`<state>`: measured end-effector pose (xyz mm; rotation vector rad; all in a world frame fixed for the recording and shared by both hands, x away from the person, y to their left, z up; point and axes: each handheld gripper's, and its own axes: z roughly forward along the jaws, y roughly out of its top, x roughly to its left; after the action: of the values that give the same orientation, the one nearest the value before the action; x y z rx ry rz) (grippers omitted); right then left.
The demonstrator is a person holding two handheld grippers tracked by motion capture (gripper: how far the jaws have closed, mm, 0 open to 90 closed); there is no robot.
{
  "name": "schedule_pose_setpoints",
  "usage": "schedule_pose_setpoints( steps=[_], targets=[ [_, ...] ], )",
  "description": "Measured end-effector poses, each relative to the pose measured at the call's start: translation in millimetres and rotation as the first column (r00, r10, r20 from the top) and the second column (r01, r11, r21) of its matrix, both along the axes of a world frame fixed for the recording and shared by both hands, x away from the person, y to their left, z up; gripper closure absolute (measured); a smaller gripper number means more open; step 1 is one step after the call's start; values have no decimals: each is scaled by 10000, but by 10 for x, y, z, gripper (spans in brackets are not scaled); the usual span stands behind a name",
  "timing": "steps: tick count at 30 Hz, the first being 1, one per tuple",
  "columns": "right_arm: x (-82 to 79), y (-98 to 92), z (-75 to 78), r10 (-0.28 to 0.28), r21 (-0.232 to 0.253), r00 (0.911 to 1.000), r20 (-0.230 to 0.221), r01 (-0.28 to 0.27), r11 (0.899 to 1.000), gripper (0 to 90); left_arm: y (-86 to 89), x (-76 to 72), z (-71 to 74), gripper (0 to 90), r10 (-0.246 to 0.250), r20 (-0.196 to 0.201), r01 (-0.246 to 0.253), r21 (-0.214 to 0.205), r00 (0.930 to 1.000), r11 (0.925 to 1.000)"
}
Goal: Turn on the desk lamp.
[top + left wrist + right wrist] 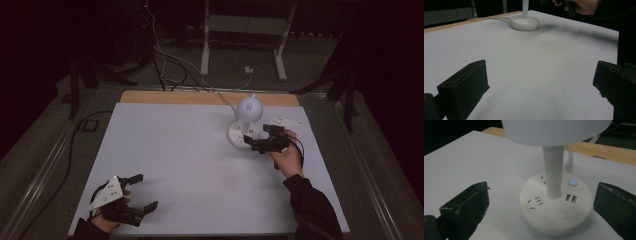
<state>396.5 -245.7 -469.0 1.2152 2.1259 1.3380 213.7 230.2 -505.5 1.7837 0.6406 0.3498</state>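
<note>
writing: can't read any brand or text on the lamp [248, 120]; its base [556, 202] just has socket slots, two USB ports, a little round button lit blue [573, 182] and a plain round button near the front edge

lamp spot: far right part of the white surface [190, 165], white round shade on a thin white stem, cord running off the back edge

right gripper [266, 139]: fingers spread wide, holding nothing, hovering right up at the lamp base on its near-right side; in the right gripper view the base sits between the two black fingers [466, 207], and I can't tell if either one actually touches it

left gripper [140, 192]: near-left corner of the surface, well apart from the lamp, fingers wide apart and empty; bare surface between them in the left gripper view

hands: one hand [287, 157] on each gripper, dark sleeve on the right arm
</note>
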Motion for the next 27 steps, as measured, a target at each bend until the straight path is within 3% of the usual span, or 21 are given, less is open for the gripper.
schedule_pose_setpoints(
  steps=[4, 6, 10, 12, 16, 17, 24, 27],
  targets=[
    [27, -11, -22, -253, -327, 9997, -36, 251, 9991, 157, -1, -1, -2, 3, -14, -6, 14, 72, 10000, 10000],
    [32, -14, -29, -330, -355, 9995, -27, 329, 9988, 159, -2, 1, -2, 3, 1, -26, -1, 21, 10000, 10000],
    [60, -30, -48, -495, -407, 9987, -141, 489, 9980, 260, -1, 1, -4, 3, -5, -25, 5, 67, 10000, 10000],
    [69, -41, -55, -718, -450, 9973, -178, 709, 9965, 380, -1, 3, -4, 3, 9, -45, -9, 42, 10000, 10000],
    [77, -48, -59, -884, -470, 9959, -212, 873, 9951, 479, -3, 1, -4, 3, -14, -29, 14, 76, 10000, 10000],
    [84, -56, -65, -967, -442, 9950, -265, 955, 9944, 542, -3, 2, -4, 3, 0, -38, 0, 55, 10000, 10000],
    [109, -52, -99, -1078, -498, 9926, -555, 1051, 9932, 682, -2, 2, -6, 3, -5, -50, 6, 58, 10000, 10000],
    [130, -43, -132, -1038, -686, 9924, -660, 993, 9927, 785, -1, 2, -5, 3, -16, -38, 16, 60, 10000, 10000]
  ],
)
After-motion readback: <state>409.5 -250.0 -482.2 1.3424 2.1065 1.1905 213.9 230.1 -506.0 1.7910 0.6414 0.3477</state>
